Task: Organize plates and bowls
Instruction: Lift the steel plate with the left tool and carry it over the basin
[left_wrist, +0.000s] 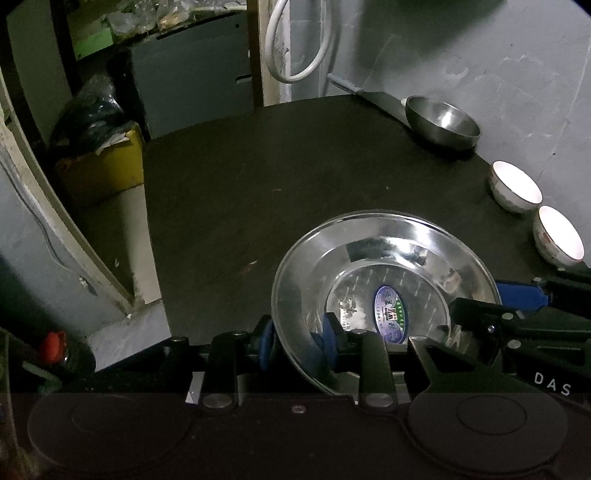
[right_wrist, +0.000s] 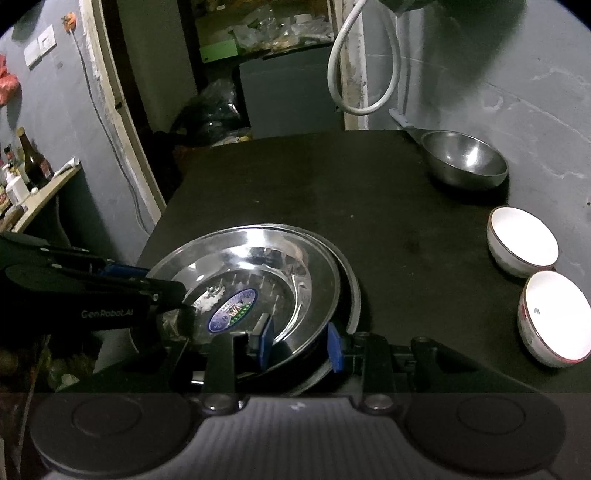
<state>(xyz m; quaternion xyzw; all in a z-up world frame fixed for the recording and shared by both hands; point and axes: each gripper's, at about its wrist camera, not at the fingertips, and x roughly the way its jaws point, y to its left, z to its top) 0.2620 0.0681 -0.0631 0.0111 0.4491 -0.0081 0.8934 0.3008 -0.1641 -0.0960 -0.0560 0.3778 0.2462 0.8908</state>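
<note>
Both claws are set on the rim of a steel plate (left_wrist: 384, 280) near the front edge of the dark worktop (left_wrist: 258, 177). The left claw (left_wrist: 299, 341) is narrowly parted, with the plate's near-left rim between its blue pads: one pad lies outside the rim, the other inside the dish. Whether those pads press the metal or only flank it cannot be told from either view. The right claw (right_wrist: 301, 341) is closed to a small gap on the plate's near-right rim, one blue pad inside the dish and one outside, and the rim is gripped. In the right wrist view a second rim is seen under the held plate, so the upper plate sits tilted on a lower plate (right_wrist: 352, 291). A round sticker (left_wrist: 391, 312) is stuck in the middle of the upper plate. Along the right edge of the worktop two white bowls (left_wrist: 515, 186) are placed just beside each other. At the far right corner a steel bowl (left_wrist: 443, 123) is set, well apart from the plates.
</note>
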